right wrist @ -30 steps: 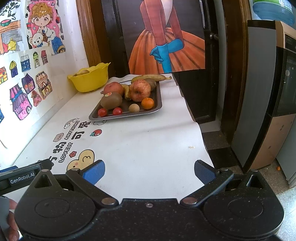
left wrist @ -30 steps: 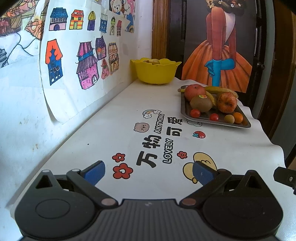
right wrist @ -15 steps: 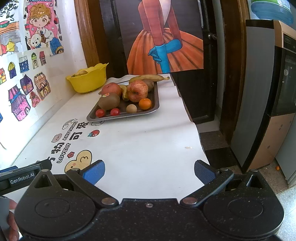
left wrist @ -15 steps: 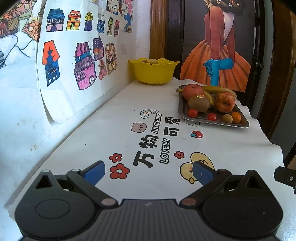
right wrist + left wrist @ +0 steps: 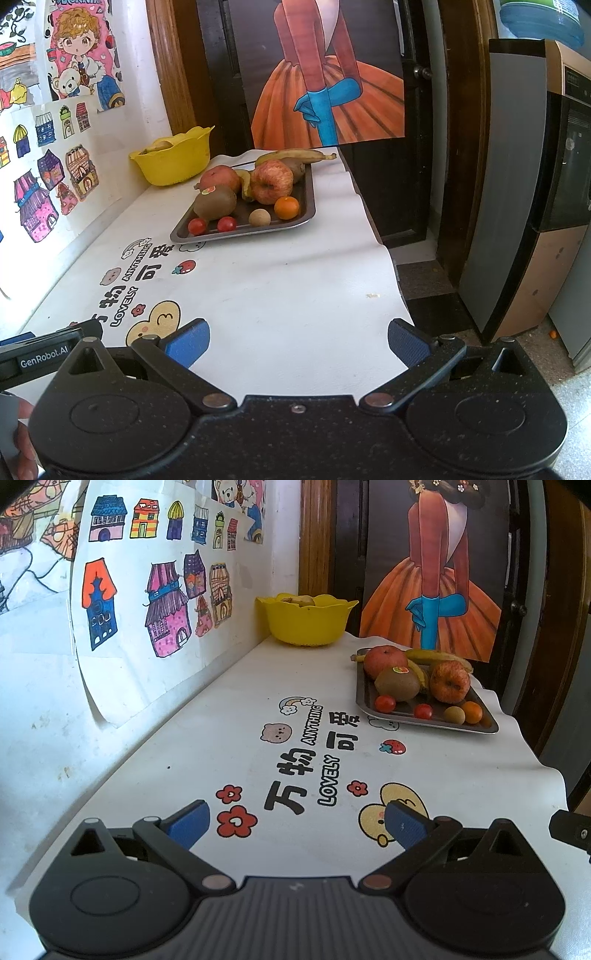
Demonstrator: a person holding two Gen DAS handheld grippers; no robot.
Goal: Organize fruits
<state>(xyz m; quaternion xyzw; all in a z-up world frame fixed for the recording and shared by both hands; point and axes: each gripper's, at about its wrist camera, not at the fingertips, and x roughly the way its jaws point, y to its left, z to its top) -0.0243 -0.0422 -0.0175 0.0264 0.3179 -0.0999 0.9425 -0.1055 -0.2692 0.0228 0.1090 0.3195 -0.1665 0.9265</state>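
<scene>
Metal tray (image 5: 295, 223), plastic bowl (image 5: 177, 162)

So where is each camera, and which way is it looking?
Left wrist: on the left gripper, low over the table's wall side, facing the yellow bowl and fruit tray; its blue fingers show.
Right wrist: on the right gripper, nearer the table's open edge, facing the tray; a hand peeks in.
Both see bowl and tray.

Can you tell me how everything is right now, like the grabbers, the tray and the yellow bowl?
left gripper: open, holding nothing
right gripper: open, holding nothing
metal tray: flat on the table, loaded with fruit
yellow bowl: upright, something inside
kiwi: on the tray, sticker on top
banana: lying at the tray's far end
</scene>
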